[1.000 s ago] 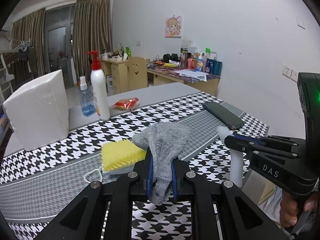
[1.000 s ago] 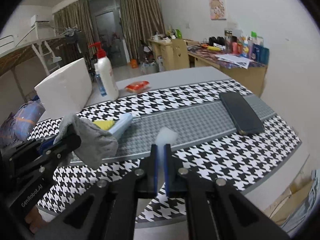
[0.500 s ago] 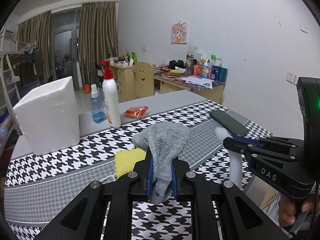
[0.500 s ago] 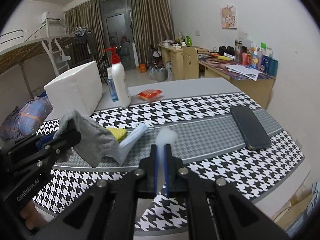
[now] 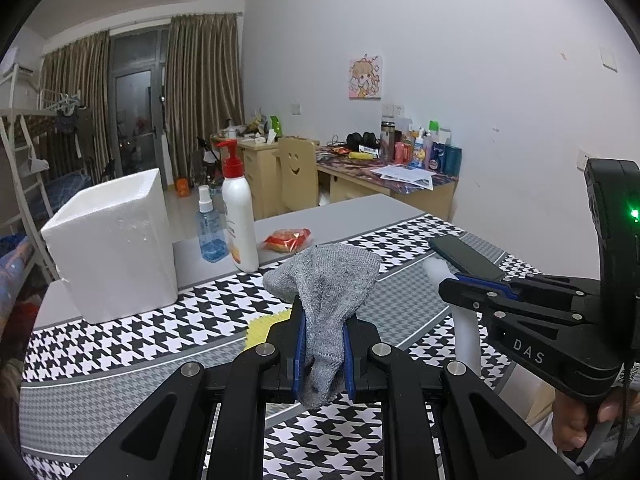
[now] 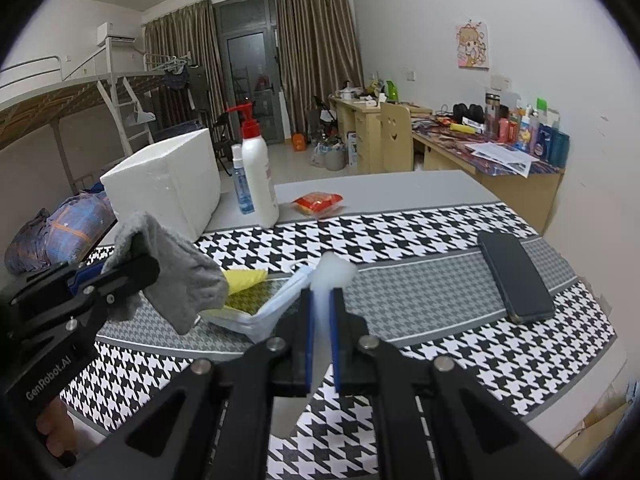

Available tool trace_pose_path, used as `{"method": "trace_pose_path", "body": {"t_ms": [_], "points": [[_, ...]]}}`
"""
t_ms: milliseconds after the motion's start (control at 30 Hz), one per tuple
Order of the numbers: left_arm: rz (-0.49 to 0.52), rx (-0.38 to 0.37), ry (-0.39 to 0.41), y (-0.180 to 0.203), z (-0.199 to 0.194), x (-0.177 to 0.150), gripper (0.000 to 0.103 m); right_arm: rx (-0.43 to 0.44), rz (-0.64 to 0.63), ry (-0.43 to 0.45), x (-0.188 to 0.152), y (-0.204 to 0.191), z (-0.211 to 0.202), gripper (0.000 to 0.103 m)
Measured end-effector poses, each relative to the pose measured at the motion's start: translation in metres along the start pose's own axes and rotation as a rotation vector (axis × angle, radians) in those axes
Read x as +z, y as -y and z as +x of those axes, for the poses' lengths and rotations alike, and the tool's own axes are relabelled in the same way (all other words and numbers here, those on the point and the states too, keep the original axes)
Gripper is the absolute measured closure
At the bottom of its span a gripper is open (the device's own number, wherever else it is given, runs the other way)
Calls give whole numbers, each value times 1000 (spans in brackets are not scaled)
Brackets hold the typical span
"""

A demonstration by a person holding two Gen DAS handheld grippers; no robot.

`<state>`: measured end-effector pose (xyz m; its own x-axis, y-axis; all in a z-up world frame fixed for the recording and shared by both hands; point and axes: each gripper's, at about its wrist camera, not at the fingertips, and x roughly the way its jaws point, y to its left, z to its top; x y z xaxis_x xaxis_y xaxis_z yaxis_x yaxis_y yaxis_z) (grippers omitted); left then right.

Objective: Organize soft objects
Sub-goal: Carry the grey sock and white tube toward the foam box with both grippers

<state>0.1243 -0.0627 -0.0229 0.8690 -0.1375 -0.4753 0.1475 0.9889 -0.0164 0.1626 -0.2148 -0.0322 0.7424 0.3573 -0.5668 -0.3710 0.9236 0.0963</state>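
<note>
Left gripper (image 5: pixel 323 354) clamped on grey cloth (image 5: pixel 328 280), held above the table (image 6: pixel 420 296). Right gripper (image 6: pixel 321 344) clamped on white foam piece (image 6: pixel 330 276). Yellow sponge (image 6: pixel 244 278) and face mask (image 6: pixel 272 308) lie on table below.

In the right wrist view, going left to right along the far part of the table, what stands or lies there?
White foam box → blue spray bottle → white pump bottle → red snack packet; nearer, far right, the black phone.
</note>
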Motion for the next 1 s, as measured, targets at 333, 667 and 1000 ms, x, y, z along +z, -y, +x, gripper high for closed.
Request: {"method": "trace_pose_path", "body": {"t_ms": [333, 667, 1000], "points": [[4, 29, 19, -7, -5, 8, 87, 34, -13, 12, 8, -6, 3, 92], [-13, 59, 35, -21, -11, 11, 87, 44, -48, 41, 19, -14, 3, 92], [-27, 81, 50, -35, -20, 14, 87, 62, -70, 61, 30, -24, 8, 92]]}}
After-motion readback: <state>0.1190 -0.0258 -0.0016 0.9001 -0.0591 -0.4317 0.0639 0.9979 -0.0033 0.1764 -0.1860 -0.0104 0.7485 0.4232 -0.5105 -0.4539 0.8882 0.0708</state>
